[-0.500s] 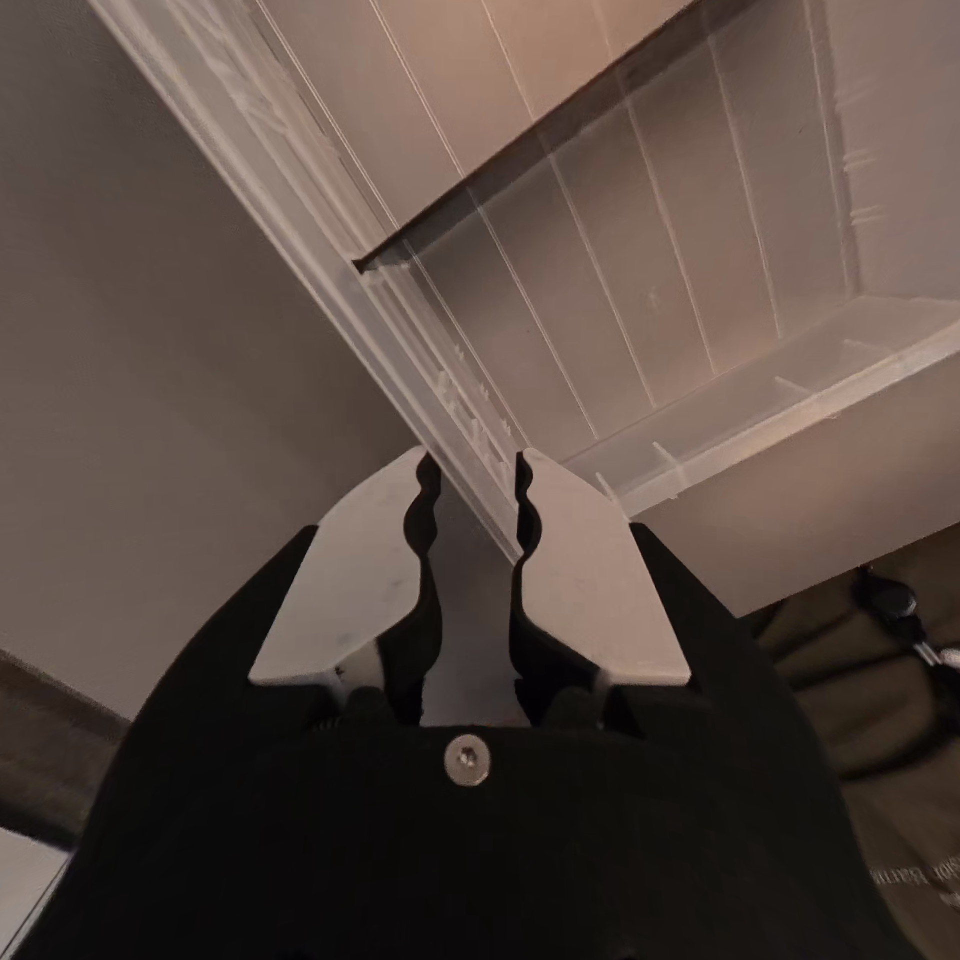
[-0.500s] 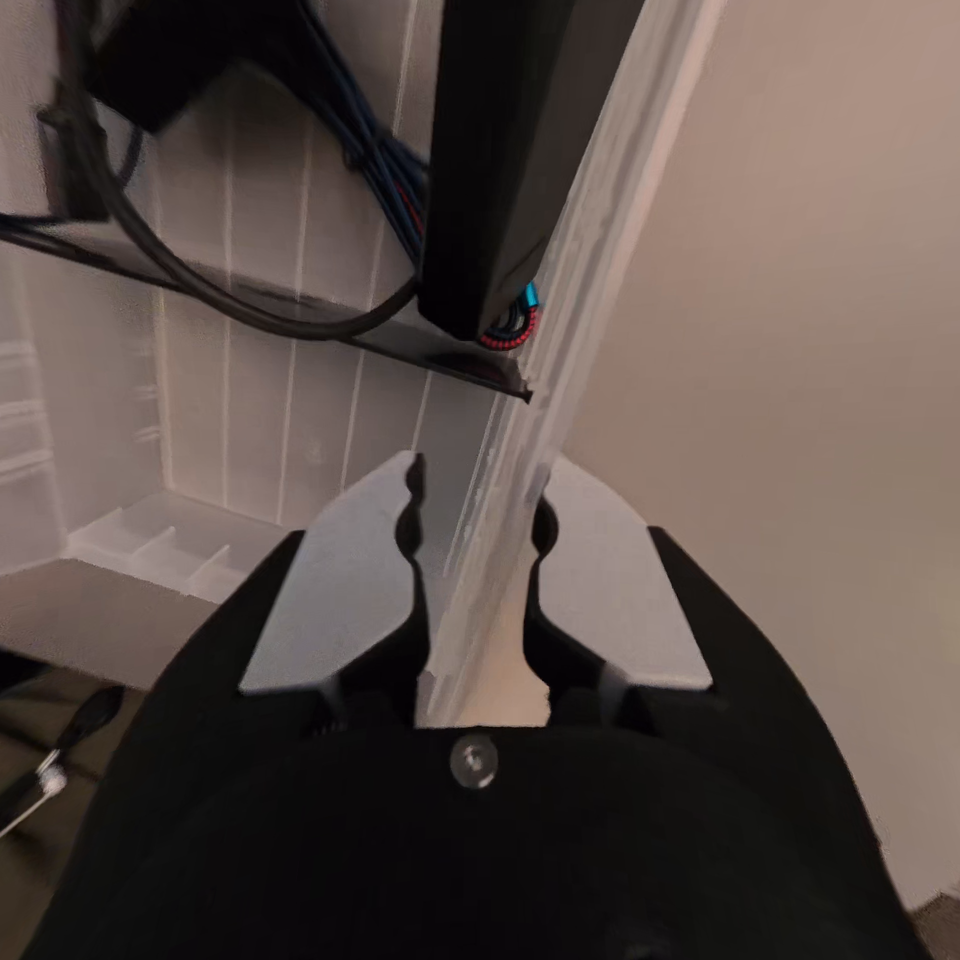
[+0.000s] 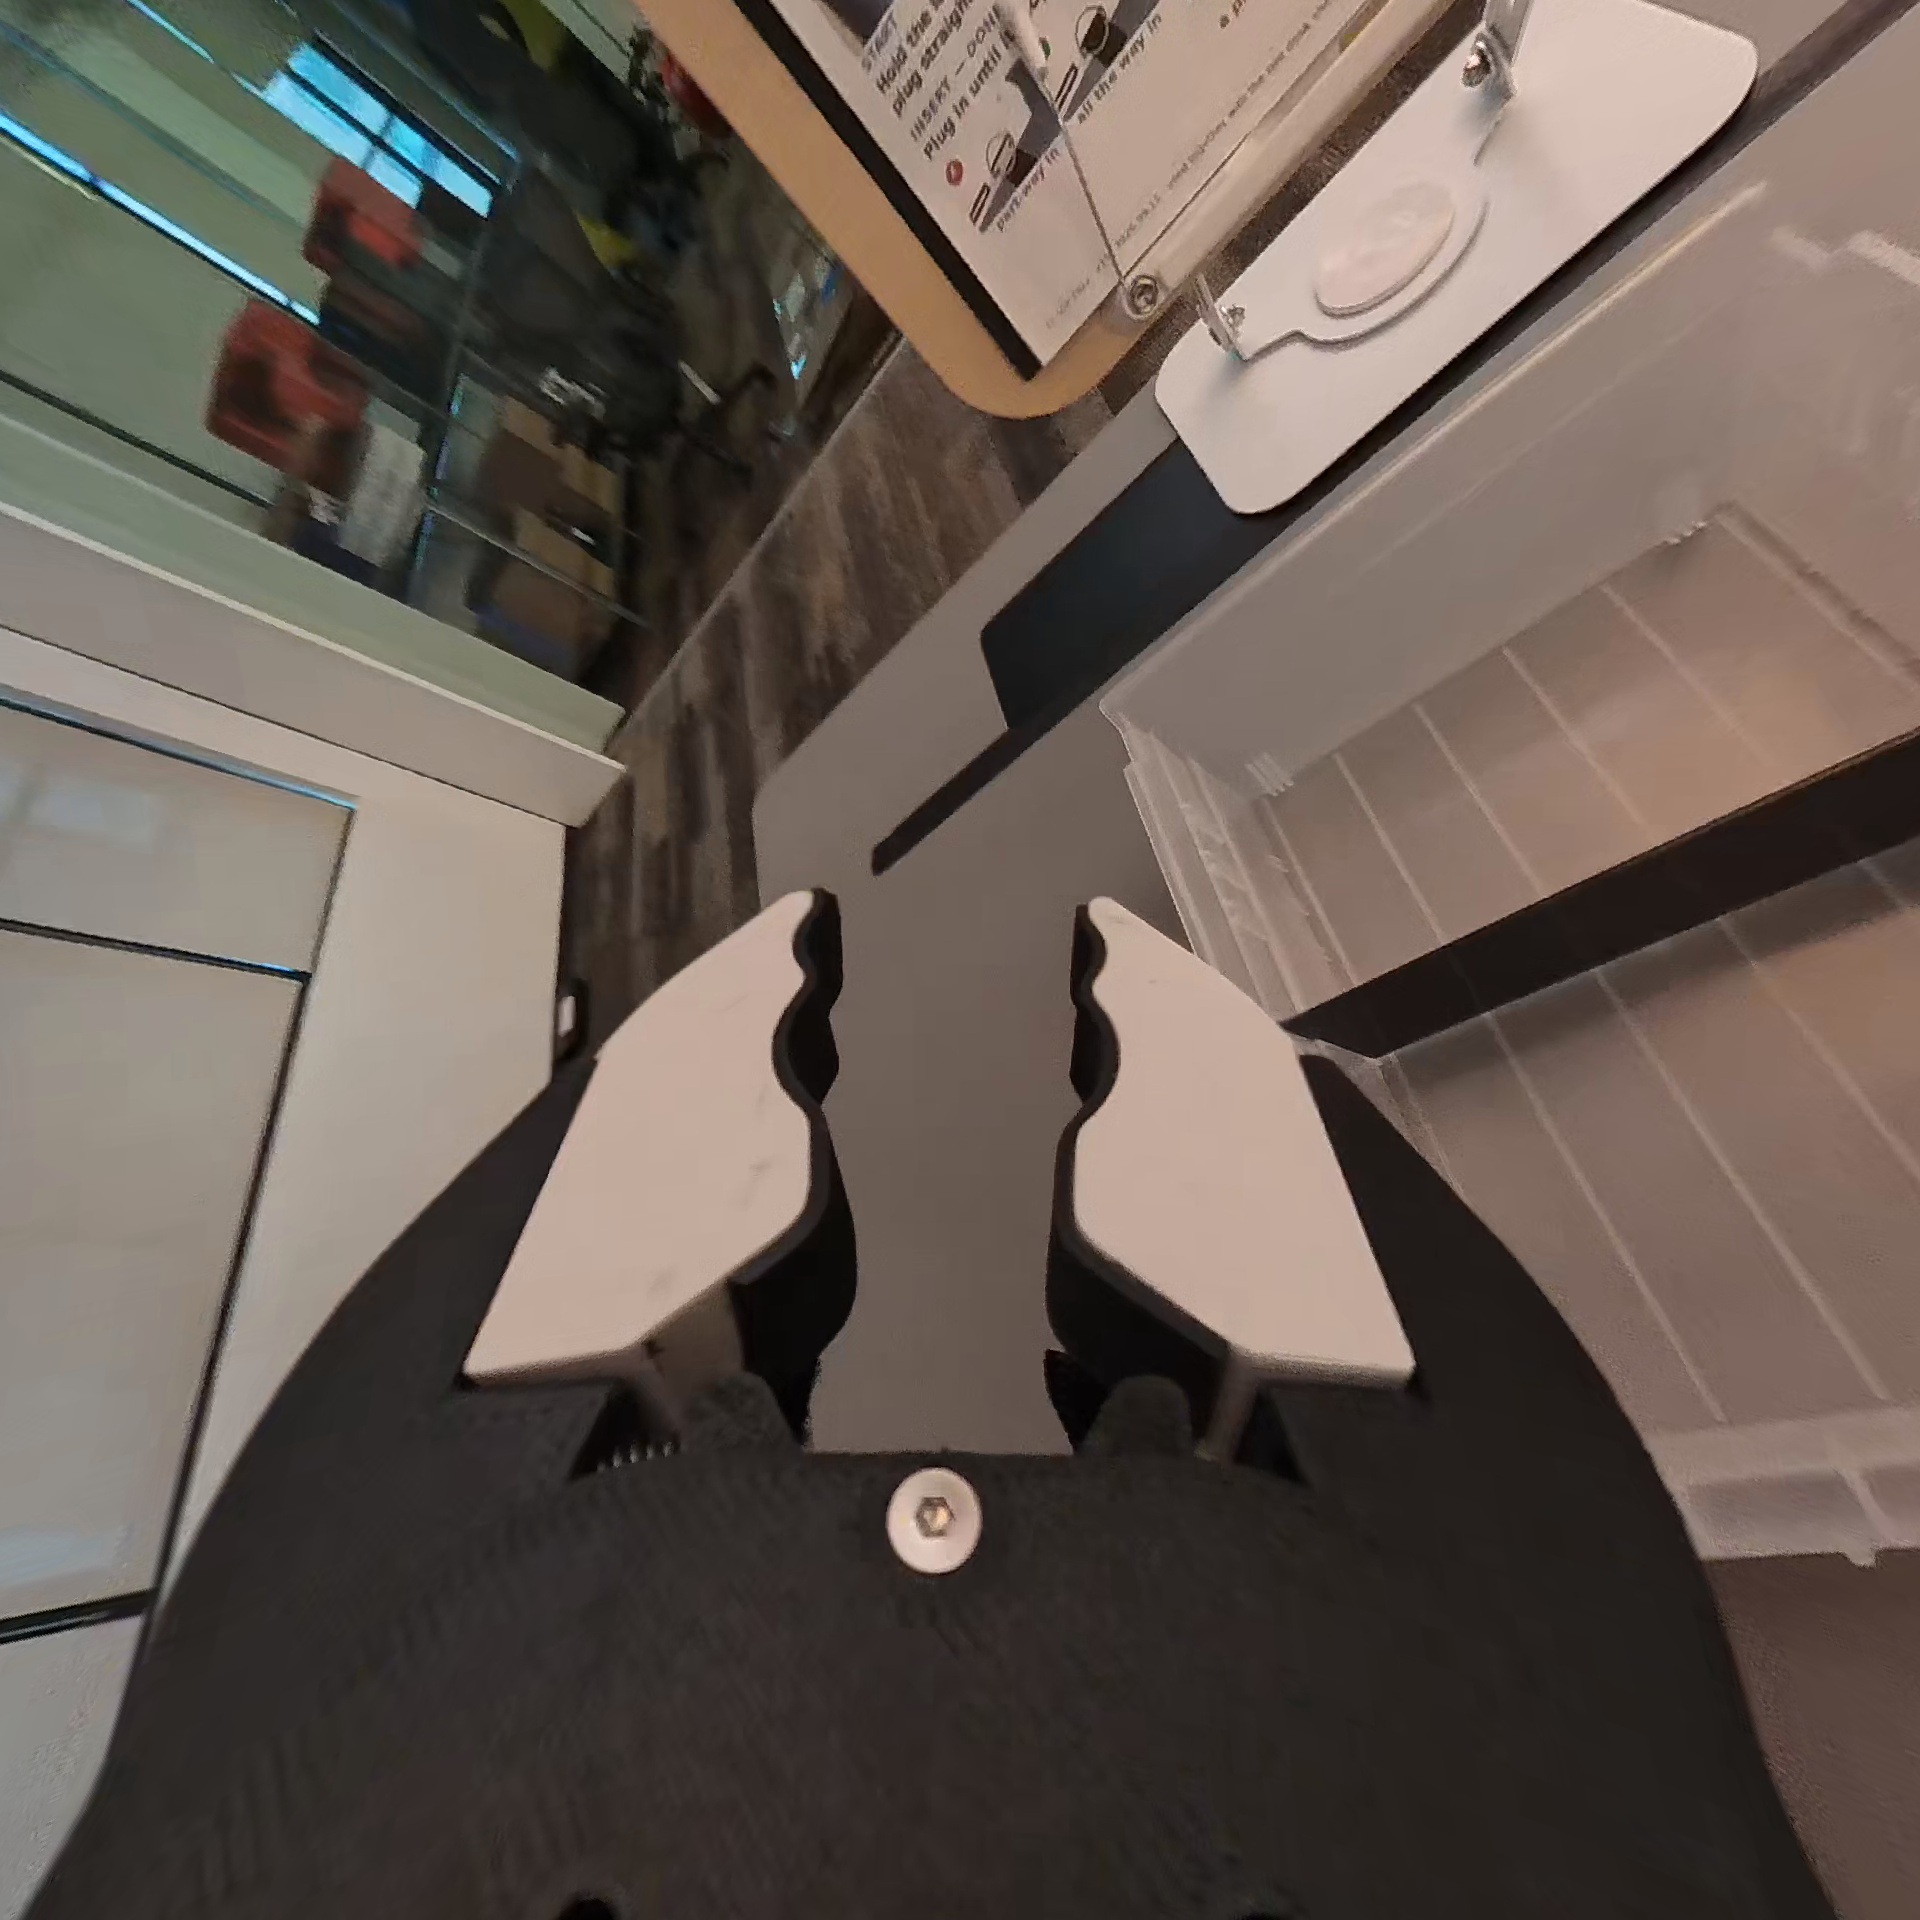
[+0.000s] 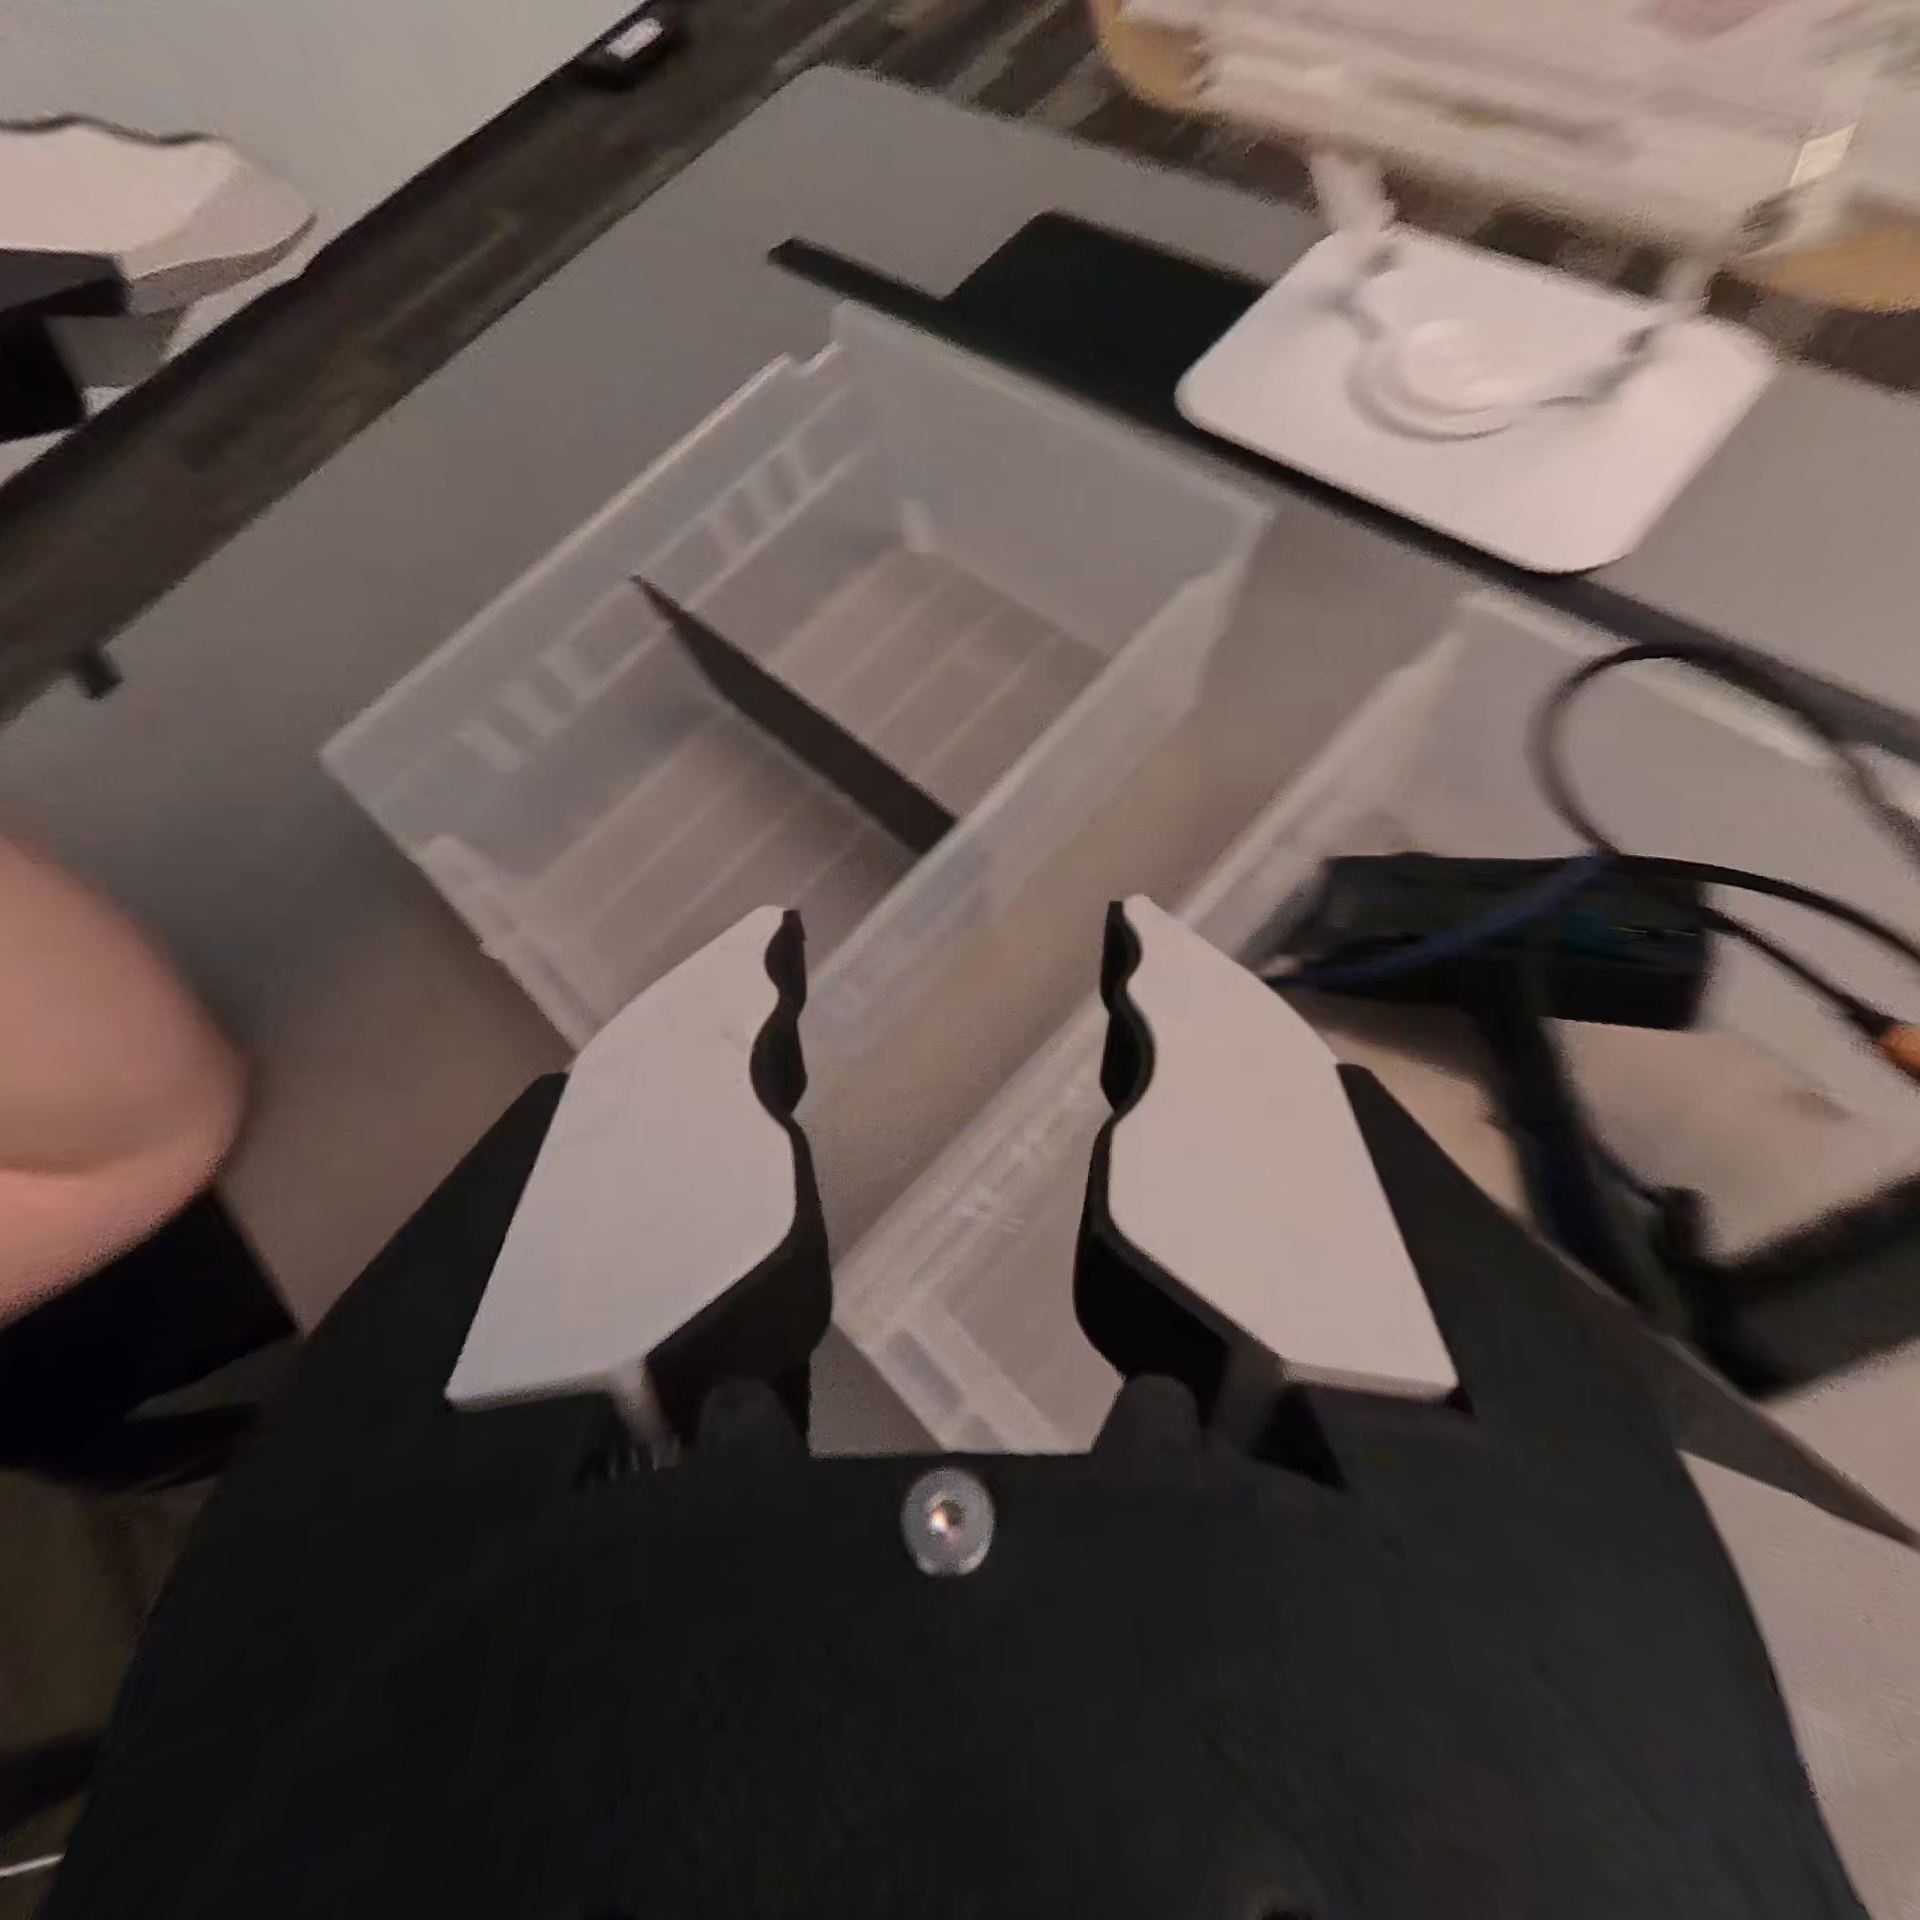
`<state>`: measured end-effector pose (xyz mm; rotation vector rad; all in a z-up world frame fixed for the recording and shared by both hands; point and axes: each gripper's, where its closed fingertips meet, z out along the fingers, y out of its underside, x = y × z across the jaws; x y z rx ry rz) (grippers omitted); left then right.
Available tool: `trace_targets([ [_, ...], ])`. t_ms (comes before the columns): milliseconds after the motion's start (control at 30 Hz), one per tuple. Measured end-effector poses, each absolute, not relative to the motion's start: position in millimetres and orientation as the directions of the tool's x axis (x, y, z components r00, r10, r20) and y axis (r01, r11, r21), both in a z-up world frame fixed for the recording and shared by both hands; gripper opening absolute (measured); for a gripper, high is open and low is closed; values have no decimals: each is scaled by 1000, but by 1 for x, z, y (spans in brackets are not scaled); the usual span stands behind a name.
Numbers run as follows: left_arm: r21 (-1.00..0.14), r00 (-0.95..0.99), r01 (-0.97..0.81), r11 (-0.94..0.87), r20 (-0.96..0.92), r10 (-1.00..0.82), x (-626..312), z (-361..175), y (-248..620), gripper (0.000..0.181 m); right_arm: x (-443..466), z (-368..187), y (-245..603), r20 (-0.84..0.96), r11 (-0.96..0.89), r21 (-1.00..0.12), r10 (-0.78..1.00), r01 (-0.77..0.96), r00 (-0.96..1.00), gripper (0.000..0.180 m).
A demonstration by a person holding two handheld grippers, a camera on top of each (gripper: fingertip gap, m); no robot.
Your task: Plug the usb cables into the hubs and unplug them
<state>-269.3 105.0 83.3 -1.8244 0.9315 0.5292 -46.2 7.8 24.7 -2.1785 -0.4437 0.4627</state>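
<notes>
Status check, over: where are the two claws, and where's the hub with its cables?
Left claw open, empty, beside the divided clear bin. Right claw open, empty, above both bins. Black hub with cables in the right-hand bin, untouched. Nothing blocking.

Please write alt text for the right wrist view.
An open, empty claw hangs over two clear plastic bins on a grey table: the left bin holds only a dark divider, the right bin a black hub with cables.
</notes>
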Motion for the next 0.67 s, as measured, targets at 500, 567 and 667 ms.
trace_targets([
  [500,-582,609,-786,-208,-671,-422,-265,77,109,42,-92,-56,51,-132,-854,-472,312,217,941,40],
  [567,-585,608,-785,-202,-668,-429,-263,77,108,42,-90,-66,48,-123,-887,-408,287,215,950,41],
  [667,-579,600,-790,-203,-662,-448,-260,75,105,43,-88,-77,38,-70,-899,-346,309,267,948,41],
])
